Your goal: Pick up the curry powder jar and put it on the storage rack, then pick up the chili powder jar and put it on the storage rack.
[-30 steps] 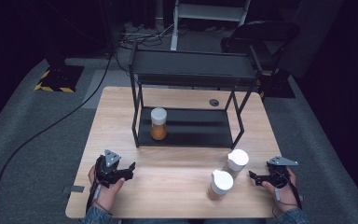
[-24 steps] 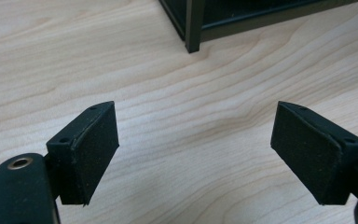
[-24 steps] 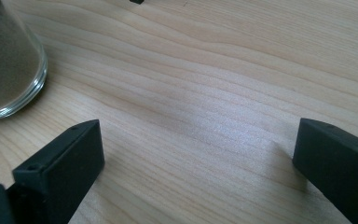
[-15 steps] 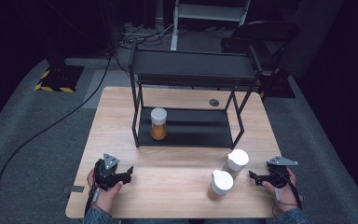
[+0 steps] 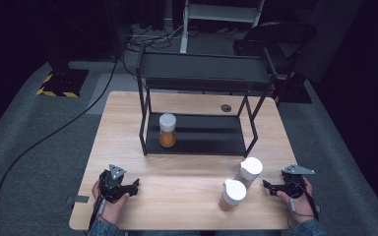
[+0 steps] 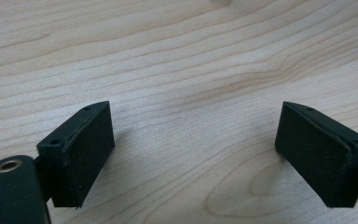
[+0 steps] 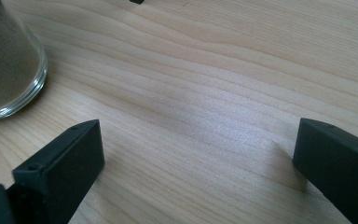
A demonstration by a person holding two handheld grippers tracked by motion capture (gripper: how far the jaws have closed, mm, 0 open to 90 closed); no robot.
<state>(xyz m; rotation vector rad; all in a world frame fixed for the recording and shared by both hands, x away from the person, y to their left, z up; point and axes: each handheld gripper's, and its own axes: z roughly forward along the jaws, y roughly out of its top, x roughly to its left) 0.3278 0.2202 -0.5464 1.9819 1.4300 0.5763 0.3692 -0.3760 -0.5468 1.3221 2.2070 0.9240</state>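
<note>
A black two-shelf rack (image 5: pixel 204 73) stands at the back of the wooden table (image 5: pixel 177 189). A white-lidded jar of orange stuff (image 5: pixel 168 130) sits on its lower shelf. Two more white-lidded jars (image 5: pixel 250 169) (image 5: pixel 233 194) stand on the table at the front right. My left gripper (image 5: pixel 134 187) (image 6: pixel 193 158) rests low at the front left. Its jaws have just been opening and hold nothing, with bare wood between them. My right gripper (image 5: pixel 267 187) (image 7: pixel 196 172) is open just right of the jars. A glass jar base (image 7: pixel 4 60) shows to its left.
A small dark round hole (image 5: pixel 226 107) is in the table behind the rack. Beyond the table are a black chair (image 5: pixel 275 37), a white frame (image 5: pixel 221 12), a yellow-striped base (image 5: pixel 59 81) and a cable (image 5: pixel 54 132) across the grey floor.
</note>
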